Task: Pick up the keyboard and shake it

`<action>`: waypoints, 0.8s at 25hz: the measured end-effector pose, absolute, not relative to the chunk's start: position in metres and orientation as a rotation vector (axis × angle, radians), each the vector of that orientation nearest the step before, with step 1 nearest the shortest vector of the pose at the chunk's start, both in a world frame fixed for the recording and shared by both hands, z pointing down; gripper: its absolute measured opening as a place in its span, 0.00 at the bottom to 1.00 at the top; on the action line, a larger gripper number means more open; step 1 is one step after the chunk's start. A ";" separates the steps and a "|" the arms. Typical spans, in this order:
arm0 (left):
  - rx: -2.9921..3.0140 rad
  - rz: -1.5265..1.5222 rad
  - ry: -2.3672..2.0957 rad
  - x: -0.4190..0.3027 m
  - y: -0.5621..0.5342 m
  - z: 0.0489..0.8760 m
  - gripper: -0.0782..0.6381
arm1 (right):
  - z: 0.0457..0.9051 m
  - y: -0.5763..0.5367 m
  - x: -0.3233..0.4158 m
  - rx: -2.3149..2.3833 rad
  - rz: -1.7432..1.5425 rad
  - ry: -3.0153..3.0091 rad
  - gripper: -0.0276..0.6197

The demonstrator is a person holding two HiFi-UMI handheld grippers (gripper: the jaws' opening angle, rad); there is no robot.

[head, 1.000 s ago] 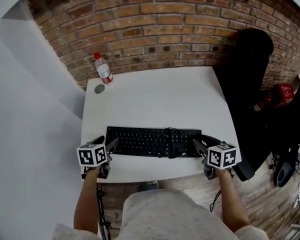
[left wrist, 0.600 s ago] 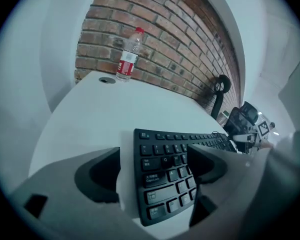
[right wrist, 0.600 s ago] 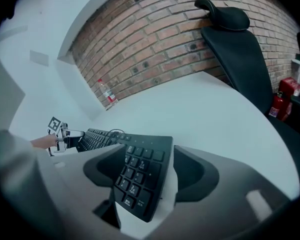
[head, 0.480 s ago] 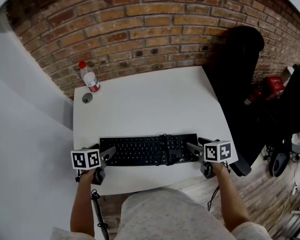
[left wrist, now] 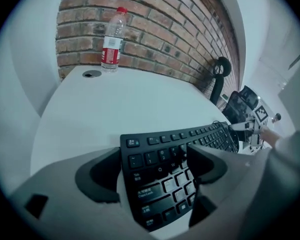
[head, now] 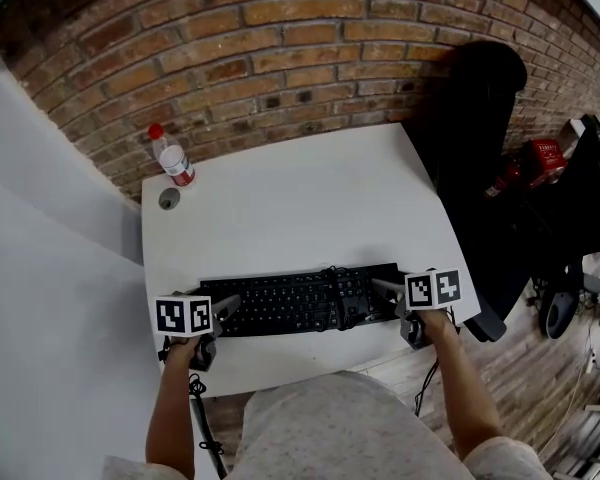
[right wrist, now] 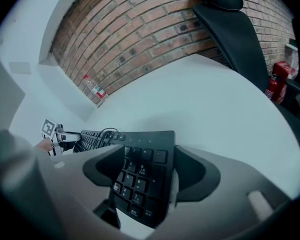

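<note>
A black keyboard (head: 300, 301) lies flat near the front edge of the white table (head: 300, 208), with a cable looped on its top. My left gripper (head: 225, 313) is at its left end and stands open. In the left gripper view the keyboard's end (left wrist: 165, 179) sits between the wide jaws of the left gripper (left wrist: 154, 156). My right gripper (head: 385, 298) is at the right end, also open. The number pad (right wrist: 140, 179) fills the gap of the right gripper (right wrist: 149, 159) and lies close against the right-hand jaw.
A water bottle (head: 172, 158) with a red cap stands at the table's back left, a small grey disc (head: 168, 199) beside it. A black office chair (head: 480, 138) is right of the table, a red extinguisher (head: 525, 163) behind it. A brick wall runs along the back.
Both grippers' jaws have widened and slid inward over the keyboard's two ends. The keyboard has stayed on the table. The head view has shifted slightly.
</note>
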State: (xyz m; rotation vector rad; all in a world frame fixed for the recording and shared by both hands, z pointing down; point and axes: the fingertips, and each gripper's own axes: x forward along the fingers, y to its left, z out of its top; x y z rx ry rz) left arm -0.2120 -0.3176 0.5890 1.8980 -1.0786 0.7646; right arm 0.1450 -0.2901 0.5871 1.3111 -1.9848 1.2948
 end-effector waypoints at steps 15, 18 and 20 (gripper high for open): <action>1.878 0.790 -1.094 -0.216 -0.321 0.586 0.66 | 0.586 -0.292 0.145 1.391 1.259 -1.909 0.52; 1.905 0.780 -1.123 -0.218 -0.325 0.579 0.66 | 0.577 -0.297 0.143 1.414 1.211 -1.933 0.52; 1.919 0.770 -1.152 -0.219 -0.328 0.574 0.65 | 0.570 -0.302 0.142 1.425 1.174 -1.953 0.52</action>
